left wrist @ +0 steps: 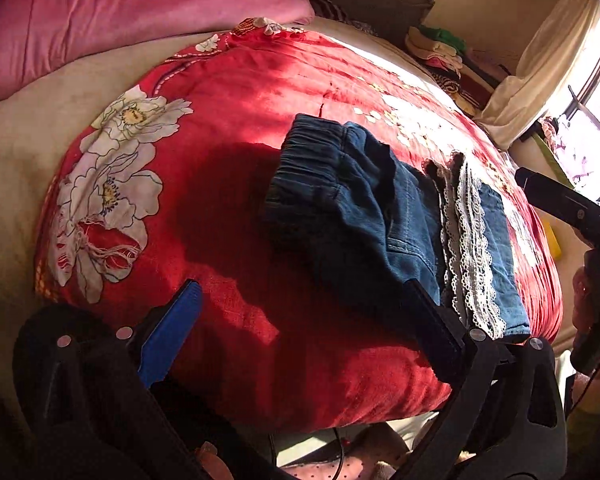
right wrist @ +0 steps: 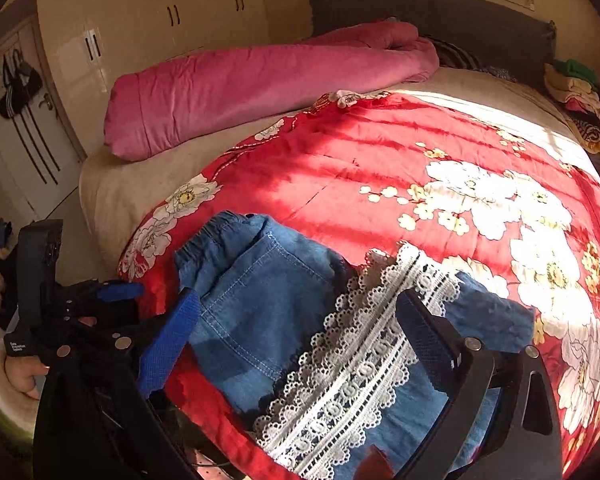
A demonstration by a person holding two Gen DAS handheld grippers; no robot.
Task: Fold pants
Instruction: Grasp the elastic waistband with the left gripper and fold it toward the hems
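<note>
Blue denim pants with white lace trim lie folded on the red floral bedspread, elastic waistband at the far left. My left gripper is open and empty, just in front of the pants' near edge. In the right wrist view the pants and lace trim fill the foreground. My right gripper is open and hovers over them, holding nothing. The right gripper also shows at the right edge of the left wrist view, and the left gripper at the left of the right wrist view.
A rolled pink quilt lies along the head of the bed. Stacked clothes sit at the far right beside the bed. A wardrobe and a door stand behind. A window with a curtain is at the right.
</note>
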